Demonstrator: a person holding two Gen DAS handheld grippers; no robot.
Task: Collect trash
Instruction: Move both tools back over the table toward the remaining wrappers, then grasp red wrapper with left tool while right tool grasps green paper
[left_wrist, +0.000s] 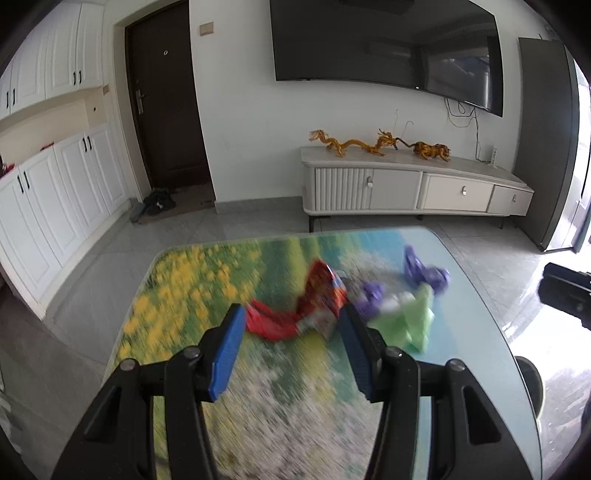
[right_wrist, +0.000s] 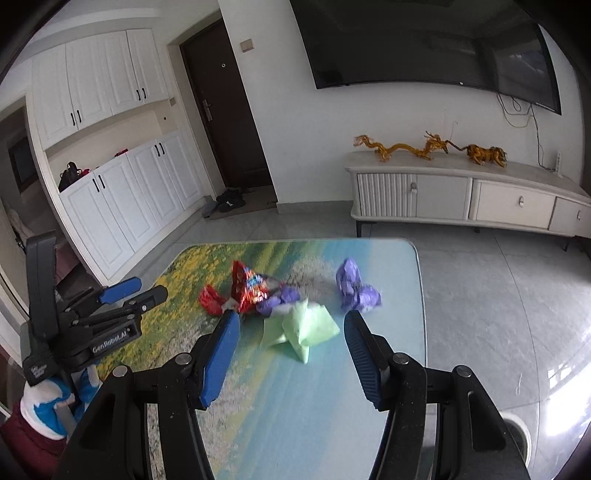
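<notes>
Trash lies on a table with a flower-landscape top (left_wrist: 184, 317) (right_wrist: 317, 398). A crumpled red snack wrapper (left_wrist: 295, 314) (right_wrist: 247, 288) sits left of a light green paper (left_wrist: 406, 317) (right_wrist: 303, 328). Purple wrappers lie behind, one near the middle (left_wrist: 369, 295) (right_wrist: 275, 301) and one farther right (left_wrist: 424, 271) (right_wrist: 354, 286). My left gripper (left_wrist: 293, 321) is open, its tips either side of the red wrapper's near edge. My right gripper (right_wrist: 291, 325) is open, just short of the green paper. The left gripper also shows at the left of the right wrist view (right_wrist: 122, 295).
A white TV cabinet (left_wrist: 406, 188) (right_wrist: 461, 199) with orange dragon figures stands against the far wall under a TV. White cupboards (left_wrist: 55, 206) line the left wall beside a dark door (left_wrist: 166, 103). Grey tile floor surrounds the table.
</notes>
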